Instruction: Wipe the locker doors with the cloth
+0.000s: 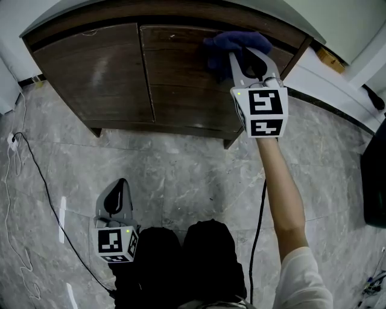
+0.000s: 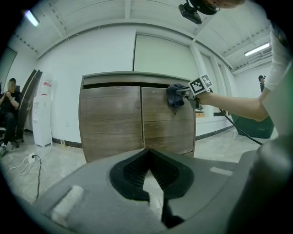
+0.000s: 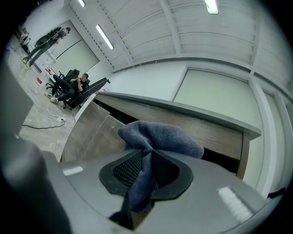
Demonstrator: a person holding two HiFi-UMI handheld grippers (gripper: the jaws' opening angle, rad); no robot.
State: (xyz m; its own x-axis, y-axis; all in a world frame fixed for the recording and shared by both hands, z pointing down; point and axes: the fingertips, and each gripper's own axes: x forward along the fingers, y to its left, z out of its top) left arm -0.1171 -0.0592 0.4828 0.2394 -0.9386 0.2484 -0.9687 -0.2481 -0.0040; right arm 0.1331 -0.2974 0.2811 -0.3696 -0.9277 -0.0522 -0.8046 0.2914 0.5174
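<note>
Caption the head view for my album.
Right claw holds blue cloth against the right locker door; left claw hangs empty.

A grey marble-tiled floor (image 1: 181, 175) carries a thin black cable (image 1: 49, 196) along its left side. A white water dispenser (image 2: 43, 109) stands against the wall, a seated person (image 2: 9, 107) just beside it, a dark green sack (image 2: 256, 127) far right

light: even, ceiling strip lights (image 3: 211, 5) above locker (image 1: 96, 78) | shadows: soft below locker | glare: faint door sheen | edges: fisheye-bent, dark-vignetted
</note>
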